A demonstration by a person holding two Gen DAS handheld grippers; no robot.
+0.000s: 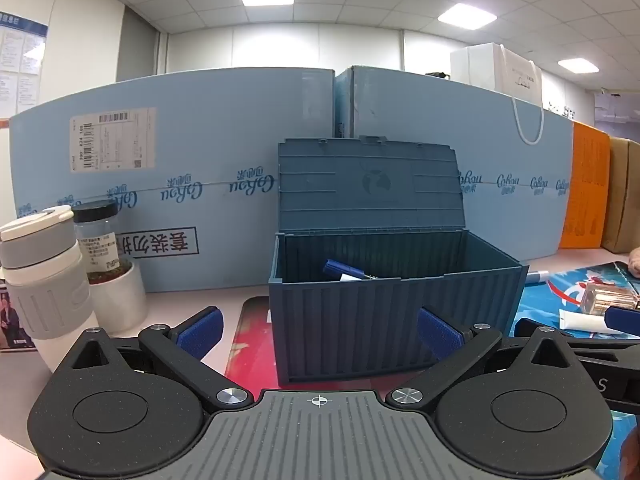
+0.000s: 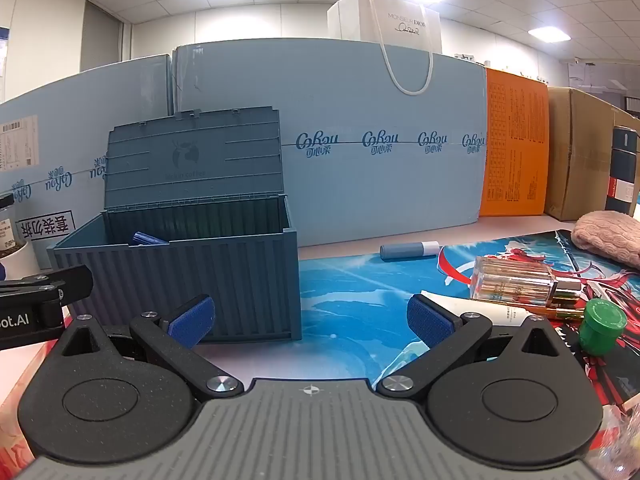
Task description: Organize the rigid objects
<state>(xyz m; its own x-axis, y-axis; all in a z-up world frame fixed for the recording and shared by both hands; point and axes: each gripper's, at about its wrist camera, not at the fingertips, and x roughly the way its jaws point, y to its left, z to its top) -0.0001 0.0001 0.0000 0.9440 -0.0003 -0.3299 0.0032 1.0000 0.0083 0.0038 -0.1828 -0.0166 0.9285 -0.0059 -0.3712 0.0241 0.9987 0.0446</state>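
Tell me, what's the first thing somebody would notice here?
Probably the dark blue container-shaped box in the middle of the desk, with its lid standing open and a blue thing peeking out. Next, the loose bits on the colourful mat to its right: a clear perfume bottle, a green-capped jar and a blue-and-white tube.

A pale desk (image 2: 340,250) carries a blue storage box (image 2: 224,280). Right of the box lies a printed mat (image 2: 352,300); behind the box stand big blue cartons (image 2: 360,184); left of it, a white tumbler (image 1: 44,280).
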